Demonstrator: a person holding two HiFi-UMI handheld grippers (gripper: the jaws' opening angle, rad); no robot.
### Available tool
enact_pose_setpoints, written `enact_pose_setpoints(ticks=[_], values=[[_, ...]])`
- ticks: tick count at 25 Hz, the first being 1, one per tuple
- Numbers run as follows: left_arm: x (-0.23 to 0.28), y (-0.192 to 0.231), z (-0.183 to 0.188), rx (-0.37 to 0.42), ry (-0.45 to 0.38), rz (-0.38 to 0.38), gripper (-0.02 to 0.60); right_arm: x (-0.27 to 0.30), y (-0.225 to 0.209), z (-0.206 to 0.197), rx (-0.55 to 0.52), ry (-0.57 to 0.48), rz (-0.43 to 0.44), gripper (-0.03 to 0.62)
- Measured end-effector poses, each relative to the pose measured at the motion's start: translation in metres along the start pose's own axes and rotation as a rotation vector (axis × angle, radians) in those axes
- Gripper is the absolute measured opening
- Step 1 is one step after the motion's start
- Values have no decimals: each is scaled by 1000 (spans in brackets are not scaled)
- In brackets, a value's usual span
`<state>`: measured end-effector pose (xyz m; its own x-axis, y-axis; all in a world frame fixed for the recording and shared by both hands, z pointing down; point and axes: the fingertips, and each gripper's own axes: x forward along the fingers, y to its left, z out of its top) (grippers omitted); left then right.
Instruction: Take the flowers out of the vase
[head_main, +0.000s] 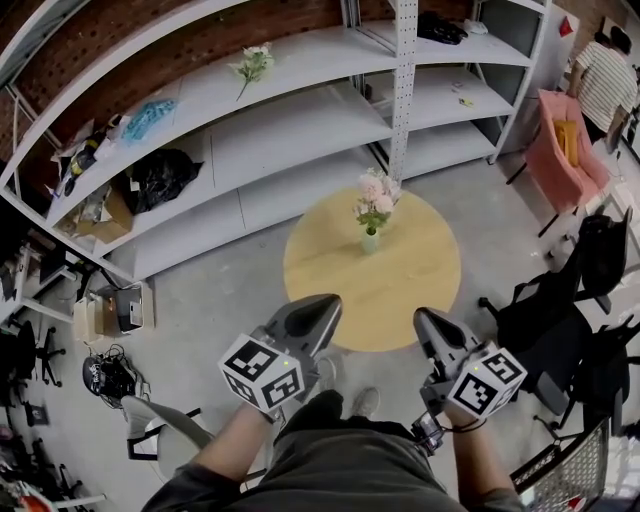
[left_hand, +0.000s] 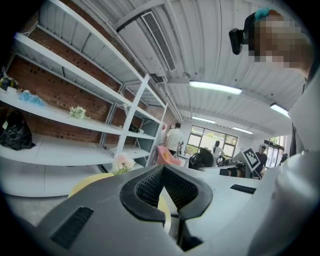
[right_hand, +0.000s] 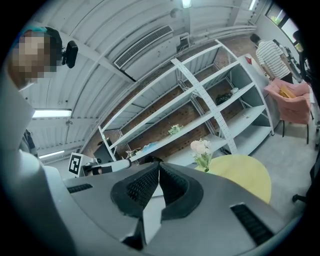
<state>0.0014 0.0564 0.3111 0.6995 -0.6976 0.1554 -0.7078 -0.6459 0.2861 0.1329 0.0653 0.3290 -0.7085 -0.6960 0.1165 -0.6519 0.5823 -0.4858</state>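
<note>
The pale pink flowers (with green leaves) stand upright in a small vase on the round surface, ahead of your left tongs and right tongs, both closed, empty.

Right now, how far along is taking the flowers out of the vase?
Done: nothing; the pink-and-white flowers stand in the small pale vase on the round yellow table. In hand: nothing; left gripper and right gripper are shut, empty. Left: grasp, lift out.
</note>
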Motion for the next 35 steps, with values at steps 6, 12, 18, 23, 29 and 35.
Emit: enact_pose_setpoints(ticks=[6,12,18,23,29,35], values=[[16,20,4,-1,-1,-14,8,15,-14,5,2,-1,-23,15],[41,52,9,-3,22,-49,8,50,-28,14,9,1,-52,15],[70,98,10,0,62,-90,8,98,-45,25,16,-3,-89,15],[94,135,6,-8,103,-132,8,134,-64,33,30,-3,-138,15],[118,161,-16,9,166,-191,8,162,-86,30,55,0,-210,15],[147,178,-31,28,209,-204,9,171,-108,27,94,14,-250,15]])
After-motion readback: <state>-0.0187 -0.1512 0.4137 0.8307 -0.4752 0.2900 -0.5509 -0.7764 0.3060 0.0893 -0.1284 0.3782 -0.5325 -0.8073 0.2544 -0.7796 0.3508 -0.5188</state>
